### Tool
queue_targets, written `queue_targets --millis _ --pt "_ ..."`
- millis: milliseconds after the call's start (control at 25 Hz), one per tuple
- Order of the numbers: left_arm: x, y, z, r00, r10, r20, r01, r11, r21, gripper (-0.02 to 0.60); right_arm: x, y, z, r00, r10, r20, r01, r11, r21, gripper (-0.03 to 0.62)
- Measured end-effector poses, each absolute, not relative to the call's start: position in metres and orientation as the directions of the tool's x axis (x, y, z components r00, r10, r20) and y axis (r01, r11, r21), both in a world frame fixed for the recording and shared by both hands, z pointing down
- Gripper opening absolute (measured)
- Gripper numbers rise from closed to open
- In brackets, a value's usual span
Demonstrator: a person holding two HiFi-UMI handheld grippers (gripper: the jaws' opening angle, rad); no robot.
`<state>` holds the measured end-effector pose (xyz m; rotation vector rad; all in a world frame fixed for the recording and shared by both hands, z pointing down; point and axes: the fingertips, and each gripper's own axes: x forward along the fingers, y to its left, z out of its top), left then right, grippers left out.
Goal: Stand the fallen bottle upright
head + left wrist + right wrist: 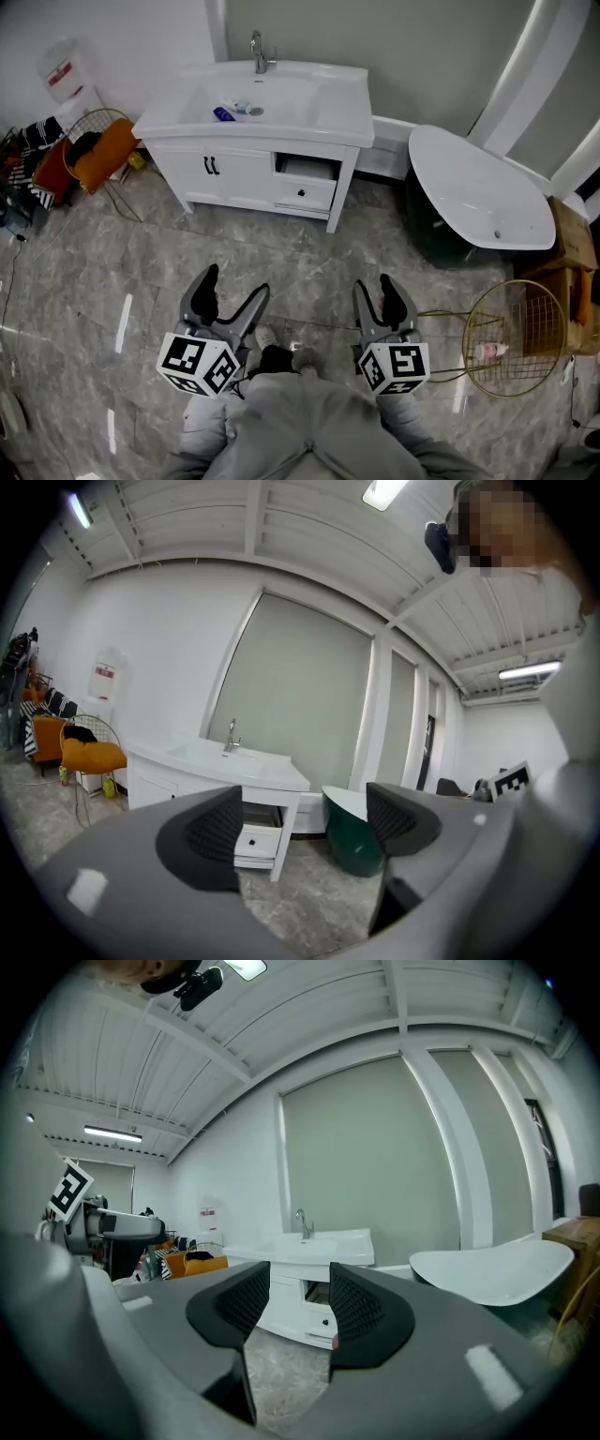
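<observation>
A small clear bottle with a blue cap (232, 112) lies on its side in the basin of the white vanity (281, 117), under the faucet (258, 52). Both grippers hang over the grey floor well short of the vanity. My left gripper (236, 284) is open wide with nothing between its jaws. My right gripper (373, 284) is open with a narrower gap, also empty. The left gripper view looks past the left gripper (302, 822) at the vanity (234, 758). In the right gripper view the right gripper (298, 1302) frames the vanity (319, 1246). Neither gripper view shows the bottle.
A white bathtub with a dark green shell (478, 202) stands right of the vanity. A gold wire basket (514, 337) holding a pink bottle (487, 352) sits at my right. An orange-cushioned wire chair (103, 150) and a water dispenser (66, 75) stand at the left. One vanity drawer (305, 178) hangs open.
</observation>
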<state>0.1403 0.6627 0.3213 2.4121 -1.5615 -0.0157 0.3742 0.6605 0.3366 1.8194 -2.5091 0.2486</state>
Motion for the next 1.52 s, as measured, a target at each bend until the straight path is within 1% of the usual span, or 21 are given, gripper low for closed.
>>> queue_targets --millis 360,600,880,1280,1520 --pt "0.104 0.577 0.322 0.408 -0.906 0.114 -0.9 -0.378 0.218 0.463 0.344 0.575 0.338 -0.309 -0.944 0.112 -0.949 0.298 -0.105 0.199" --pt "0.048 0.485 0.317 0.375 -0.923 0.087 -0.913 -0.351 0.209 0.463 0.293 0.485 0.329 -0.293 -0.952 0.088 -0.954 0.286 -0.092 0.199" --pt "0.002 0.397 0.303 0.372 -0.926 0.066 -0.92 -0.358 0.16 0.463 0.235 0.401 0.313 -0.296 -0.954 0.055 -0.954 0.292 -0.068 0.199" --pt "-0.039 0.333 0.304 0.336 -0.939 0.065 -0.935 -0.325 0.145 0.463 0.186 0.325 0.304 -0.336 -0.94 0.06 -0.942 0.335 -0.028 0.199" --pt "-0.069 0.29 0.316 0.27 -0.959 0.084 -0.955 -0.256 0.146 0.463 0.16 0.261 0.31 -0.388 -0.919 0.061 -0.921 0.387 -0.03 0.199"
